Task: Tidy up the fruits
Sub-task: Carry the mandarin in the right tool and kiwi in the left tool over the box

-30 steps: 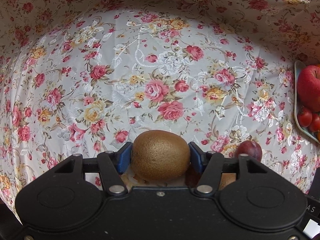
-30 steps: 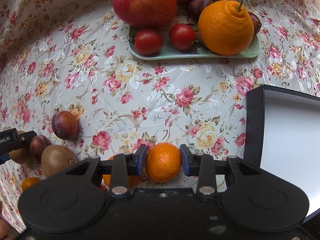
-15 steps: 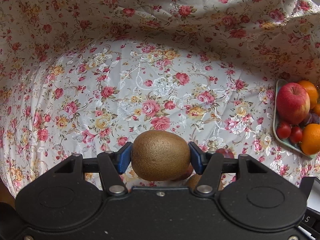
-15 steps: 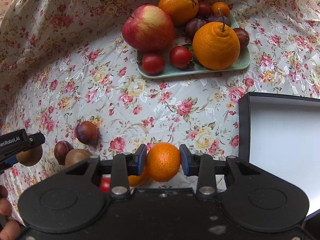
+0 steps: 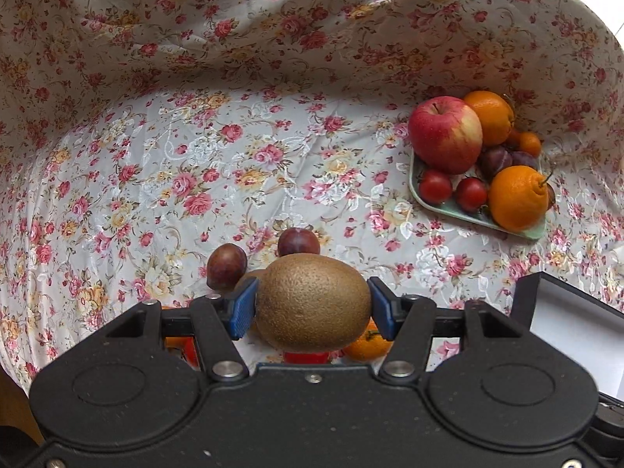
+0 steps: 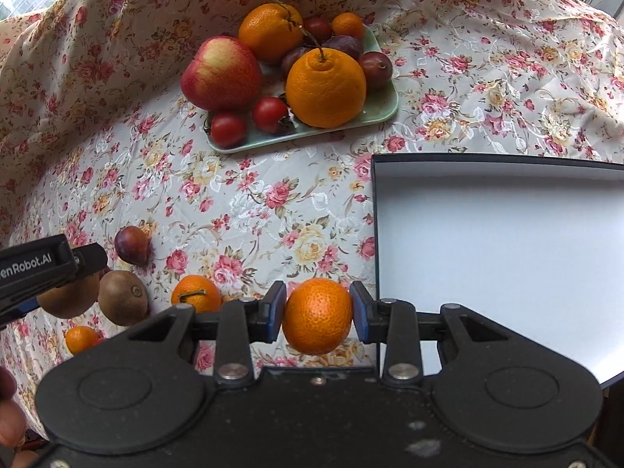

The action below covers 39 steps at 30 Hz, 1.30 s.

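Note:
My left gripper (image 5: 312, 308) is shut on a brown kiwi (image 5: 313, 304) and holds it above the floral cloth; it shows at the left edge of the right wrist view (image 6: 46, 269). My right gripper (image 6: 318, 314) is shut on a small mandarin (image 6: 318, 316), held just left of the open black box (image 6: 507, 257). A green plate (image 6: 384, 105) at the back carries an apple (image 6: 220, 74), oranges, plums and tomatoes. Loose fruit lies on the cloth: two plums (image 5: 298, 241), a second kiwi (image 6: 123, 302), mandarins (image 6: 195, 292).
The black box with a white inside (image 5: 577, 335) stands at the right front. The floral cloth (image 5: 195, 156) rises in folds behind the table. A person's fingers (image 6: 7, 421) show at the lower left of the right wrist view.
Both grippers have lifted and pulled back with their fruit. The left view has swung right, bringing the plate and box into sight. The right gripper has moved toward the box.

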Tool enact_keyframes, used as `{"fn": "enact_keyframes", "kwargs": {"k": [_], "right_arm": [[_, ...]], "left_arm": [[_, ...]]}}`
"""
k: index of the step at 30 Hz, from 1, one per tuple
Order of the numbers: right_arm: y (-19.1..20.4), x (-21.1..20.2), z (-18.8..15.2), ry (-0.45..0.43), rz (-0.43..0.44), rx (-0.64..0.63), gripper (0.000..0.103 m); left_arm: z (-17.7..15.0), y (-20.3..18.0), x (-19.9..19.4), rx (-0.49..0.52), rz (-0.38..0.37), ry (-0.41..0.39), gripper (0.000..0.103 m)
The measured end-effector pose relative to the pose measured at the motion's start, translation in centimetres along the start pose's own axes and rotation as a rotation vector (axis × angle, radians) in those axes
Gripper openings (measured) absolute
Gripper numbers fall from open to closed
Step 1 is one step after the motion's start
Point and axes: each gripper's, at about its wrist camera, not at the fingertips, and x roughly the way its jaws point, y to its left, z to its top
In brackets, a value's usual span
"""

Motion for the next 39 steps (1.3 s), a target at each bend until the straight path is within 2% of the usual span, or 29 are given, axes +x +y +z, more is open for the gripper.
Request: {"fn": "enact_keyframes", "kwargs": {"k": [7,11,20,28,39], "right_arm": [[-6.3,-1.1,-0.7,-0.027,-0.042,0.099,0.037],[-9.8,-1.5,-0.9,-0.039,-0.072,0.155,0.037],[-15.9,-2.4,-1.6,-0.053,-0.111,0.236,0.037],[-17.6,-2.5,-2.1,-0.047,-0.113,0.251,0.037],[-18.3,-2.6,-2.2,-0.056,-0.128,0.256,0.037]], "left_arm": [[-2.6,-6.1,-1.7,0.114,-0.073,-0.005,0.063],[-4.2,-9.7,-1.9,0.194,-0.065,-0.024,0.063],[-7.1,-14.7,-1.1,0.300,-0.090,0.019,0.063],[-8.6,-17.5,-0.7,0.355,-0.102,0.033,0.063],[-9.5,-18.5,-0.2,0.383,-0.101,0.051,0.063]]}}
